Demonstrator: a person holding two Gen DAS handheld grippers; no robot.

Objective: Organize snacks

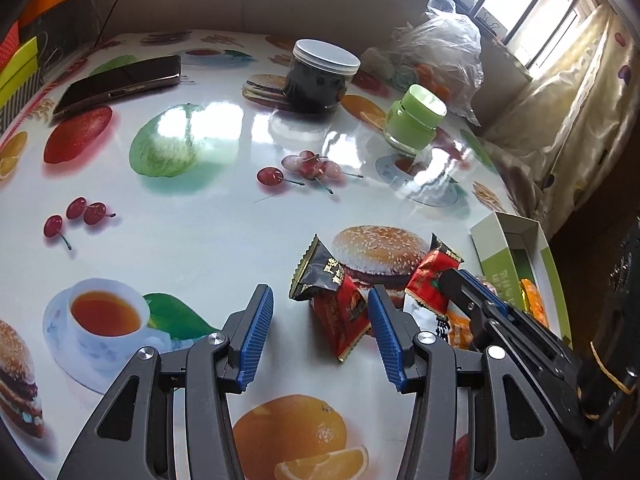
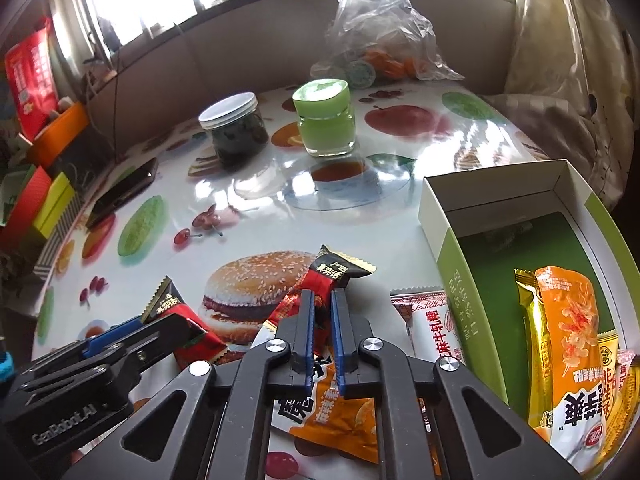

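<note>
The right gripper [image 2: 322, 300] has its blue pads nearly together, pinching the middle of a red-and-black packet [image 2: 320, 280] that lies on the table [image 2: 256, 216] beside the printed burger. The packet's black end [image 2: 340, 266] sticks out past the fingertips. Under the gripper lies an orange packet [image 2: 336, 424], and just right of it a white packet [image 2: 432, 324] leans against the wall of the green box [image 2: 460, 280]. In the box lie orange-and-gold packets [image 2: 568, 344]; the far half of its floor is bare.

The left gripper [image 1: 320, 312] stands about half open, with nothing pressed between its pads. A second red-and-black packet [image 1: 332, 296] lies on the table [image 1: 200, 208] just ahead of and inside its right finger [image 1: 382, 324]; whether the finger touches it I cannot tell. From this view the right gripper [image 1: 444, 280] reaches in from the right, closed on its packet [image 1: 430, 276].

Farther back stand a dark jar [image 1: 320, 76] with a white lid and a green jar [image 1: 416, 118], well apart from the snacks. A phone [image 1: 120, 82] lies at the far left, and a clear plastic bag [image 1: 440, 52] sits by the wall under the window.
</note>
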